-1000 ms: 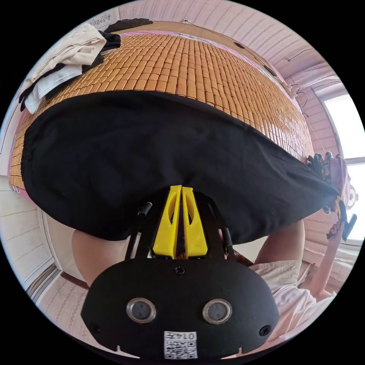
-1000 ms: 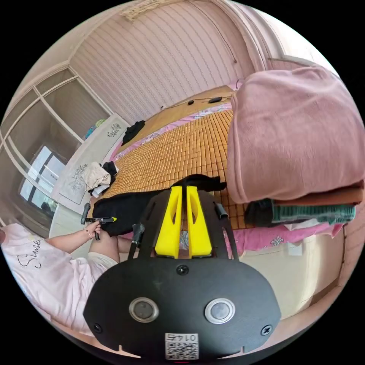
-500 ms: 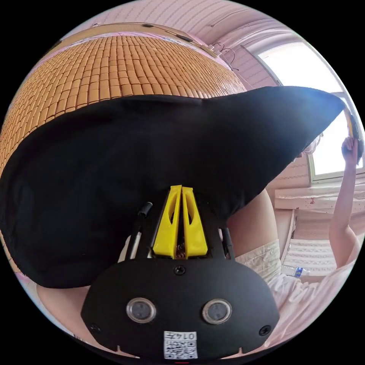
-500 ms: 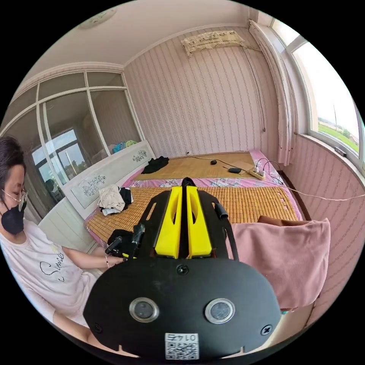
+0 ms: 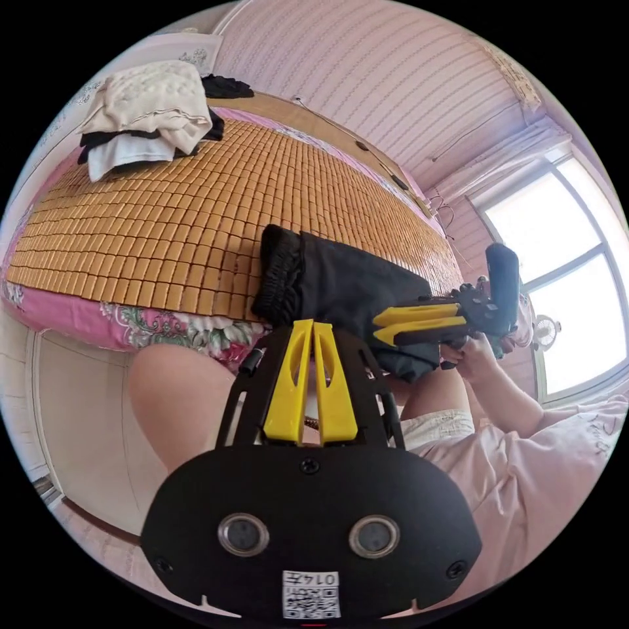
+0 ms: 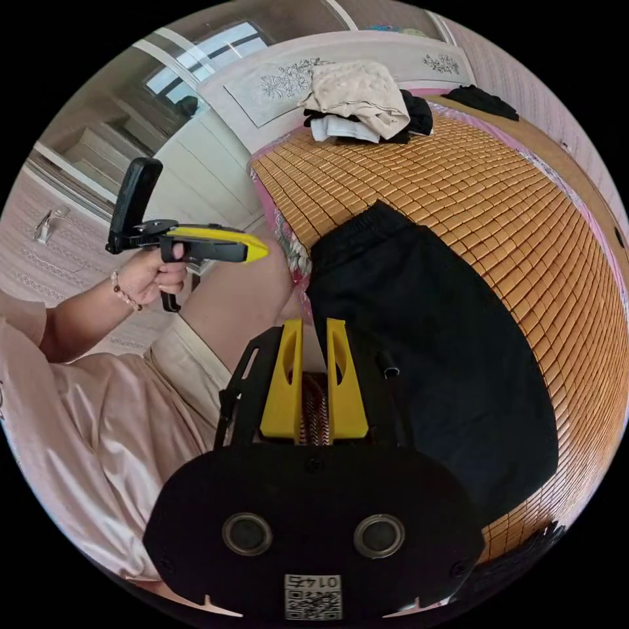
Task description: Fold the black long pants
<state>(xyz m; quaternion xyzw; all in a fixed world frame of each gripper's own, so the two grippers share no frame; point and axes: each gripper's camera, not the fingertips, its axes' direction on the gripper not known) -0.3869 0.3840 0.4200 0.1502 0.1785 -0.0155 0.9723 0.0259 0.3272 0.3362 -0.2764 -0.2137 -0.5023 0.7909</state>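
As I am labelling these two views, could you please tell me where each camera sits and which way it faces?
Left gripper view: rides on the left tongs at the bed's edge, facing the black pants on the bamboo mat; a knee and the right tongs show.
Right gripper view: rides on the right tongs, facing along the black pants towards the headboard; the hand with the left tongs shows.
Shared: pants, mat, clothes pile.

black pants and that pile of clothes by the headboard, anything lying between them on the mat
Nothing. In the right gripper view, only bare bamboo mat stretches between the folded black pants and the pile of clothes. The left gripper view shows the same bare stretch.
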